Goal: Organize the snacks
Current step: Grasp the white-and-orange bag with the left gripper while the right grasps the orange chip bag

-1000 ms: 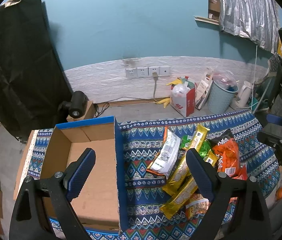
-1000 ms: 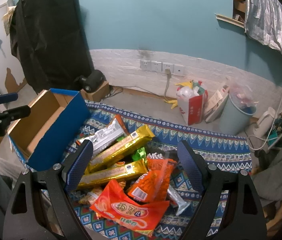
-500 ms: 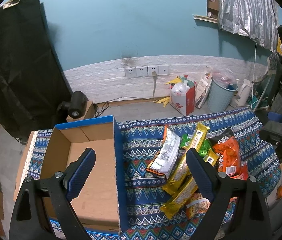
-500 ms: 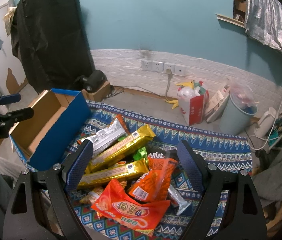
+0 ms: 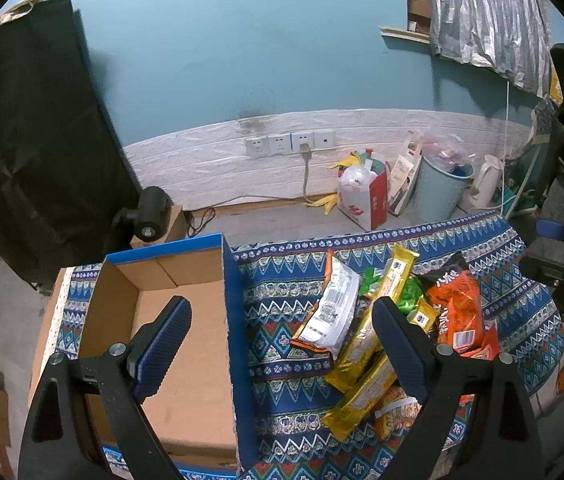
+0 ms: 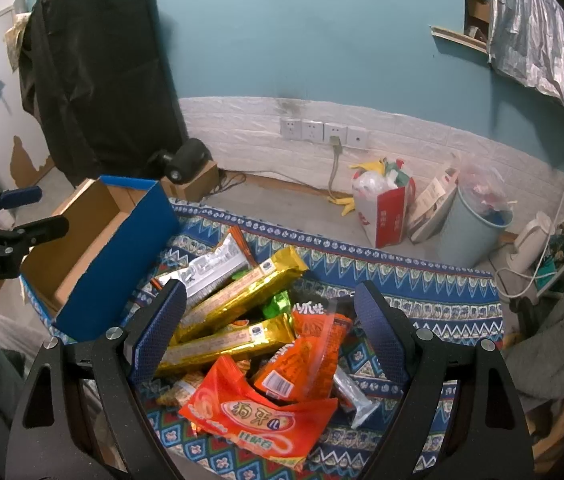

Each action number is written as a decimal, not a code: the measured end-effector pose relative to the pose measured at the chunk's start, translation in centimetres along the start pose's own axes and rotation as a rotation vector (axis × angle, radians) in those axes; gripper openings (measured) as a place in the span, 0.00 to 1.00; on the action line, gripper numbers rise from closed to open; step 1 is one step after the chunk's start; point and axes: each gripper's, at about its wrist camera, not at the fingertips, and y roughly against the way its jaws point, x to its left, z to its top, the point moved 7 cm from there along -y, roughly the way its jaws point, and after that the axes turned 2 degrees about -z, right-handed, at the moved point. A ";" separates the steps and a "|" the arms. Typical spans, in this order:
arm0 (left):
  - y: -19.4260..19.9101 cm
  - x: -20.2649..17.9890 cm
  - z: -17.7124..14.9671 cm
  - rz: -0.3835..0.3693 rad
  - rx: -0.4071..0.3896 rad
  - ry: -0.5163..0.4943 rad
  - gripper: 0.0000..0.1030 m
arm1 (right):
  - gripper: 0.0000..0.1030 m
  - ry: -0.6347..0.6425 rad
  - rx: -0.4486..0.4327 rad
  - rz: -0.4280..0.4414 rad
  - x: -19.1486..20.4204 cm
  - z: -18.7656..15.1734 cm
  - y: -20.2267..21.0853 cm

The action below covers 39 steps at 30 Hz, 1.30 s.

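A blue, patterned woven cloth (image 5: 282, 280) covers the table, and on its left end sits the biggest container in play, an open cardboard box with blue outer walls and a bare brown inside (image 5: 186, 360); nothing lies in it that either view shows. To the right of that box, on the cloth, lies the heap of snack packets (image 6: 250, 336), well apart from the box's floor but close to its blue wall. On the floor beyond the table, against the white brick-pattern panel, a pale blue round plastic bin (image 6: 469, 232) stands stuffed with clear bags and scraps, and just beside it a red and white paper bag (image 6: 385, 212) is crammed with more rubbish. Back in the heap: a wide orange-red foil bag (image 6: 258, 420) sprawls nearest the right wrist camera, a smaller orange packet (image 6: 305, 360) overlaps its top edge, two long gold foil packs (image 6: 242, 300) lie slanted side by side, a silver and white packet (image 6: 210, 268) leans toward the box, and a small green wrapper (image 6: 278, 304) peeks out between them. The left gripper (image 5: 282, 320) hangs over the box's right wall with its blue-padded jaws spread wide, nothing between them. The right gripper (image 6: 270, 308) hovers above the heap, jaws likewise spread wide, pinching nothing.
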 end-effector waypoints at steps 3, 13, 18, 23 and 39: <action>-0.7 -0.3 0.1 -0.013 0.000 -0.013 0.90 | 0.82 -0.005 0.009 -0.005 -0.3 -0.2 -0.4; -6.0 -1.9 -0.8 -0.071 0.113 -0.032 0.90 | 0.82 -0.061 0.102 -0.037 -3.0 -1.9 -4.3; -8.5 -2.6 -1.2 -0.080 0.153 -0.053 0.90 | 0.82 -0.075 0.157 -0.041 -3.7 -3.3 -6.3; -10.8 -3.4 -1.6 -0.084 0.179 -0.089 0.90 | 0.82 -0.090 0.219 -0.033 -4.1 -4.7 -8.6; -18.1 -4.1 -3.2 -0.121 0.307 -0.056 0.90 | 0.79 -0.143 0.376 0.008 -5.1 -8.6 -15.1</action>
